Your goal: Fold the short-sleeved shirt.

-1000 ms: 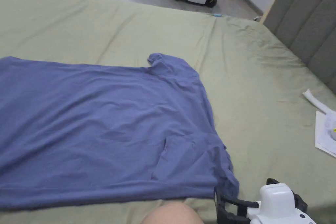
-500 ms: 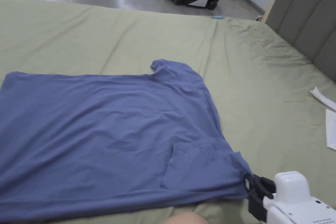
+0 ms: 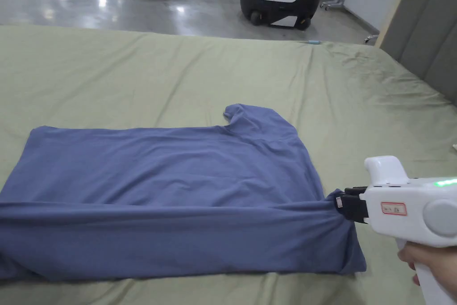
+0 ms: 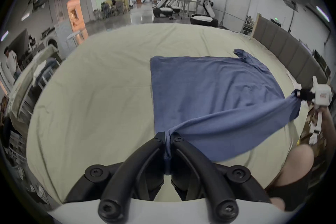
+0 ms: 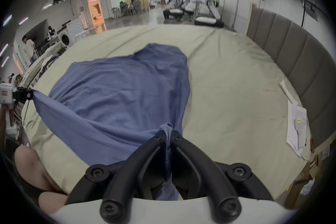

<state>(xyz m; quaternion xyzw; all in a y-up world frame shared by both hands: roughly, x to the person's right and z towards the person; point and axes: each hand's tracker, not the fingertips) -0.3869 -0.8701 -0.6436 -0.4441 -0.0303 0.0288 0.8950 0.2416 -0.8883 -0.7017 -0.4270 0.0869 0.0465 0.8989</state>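
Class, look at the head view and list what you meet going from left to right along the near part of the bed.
Blue shirt → right gripper, shut on the shirt's corner → the gripper's white body → the hand holding it. All lie over the green bed sheet.

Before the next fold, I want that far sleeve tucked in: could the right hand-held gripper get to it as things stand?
Probably not yet: the right hand-held gripper is shut on the shirt. The bed towards the sleeve looks free.
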